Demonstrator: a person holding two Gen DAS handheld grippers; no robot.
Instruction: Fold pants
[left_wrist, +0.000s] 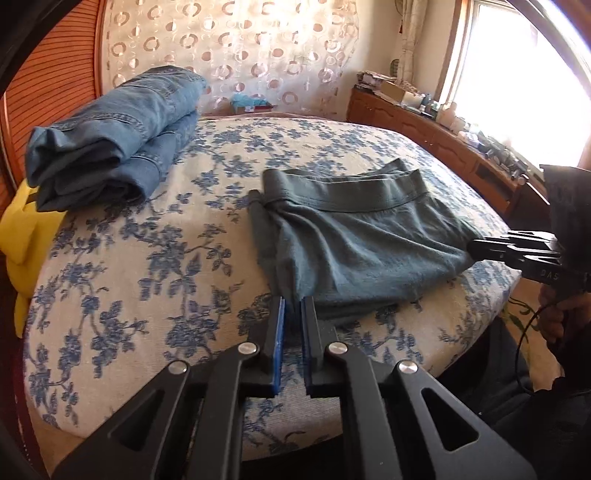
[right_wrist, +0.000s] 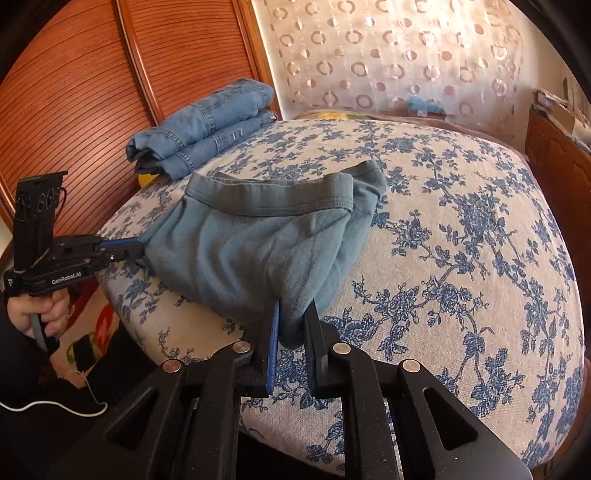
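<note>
Currently the grey-green pants (left_wrist: 354, 236) lie folded on the floral bed (left_wrist: 129, 295), waistband on the far side; the left gripper (left_wrist: 293, 306) has its fingers clamped on the near left corner of the cloth; the right gripper (right_wrist: 293, 314) has its fingers pinched on a fold at the near right corner; folded blue jeans (left_wrist: 110, 133) sit well apart at the bed's far left.

Pants (left_wrist: 362, 240) lie on bed (left_wrist: 147, 314), middle right of left wrist frame. Folded jeans (left_wrist: 110, 133) sit on bed at upper left, well apart from pants. Cabinet (left_wrist: 424, 129) stands at upper right, behind bed. Curtain (left_wrist: 229, 48) hangs behind bed, top middle.
</note>
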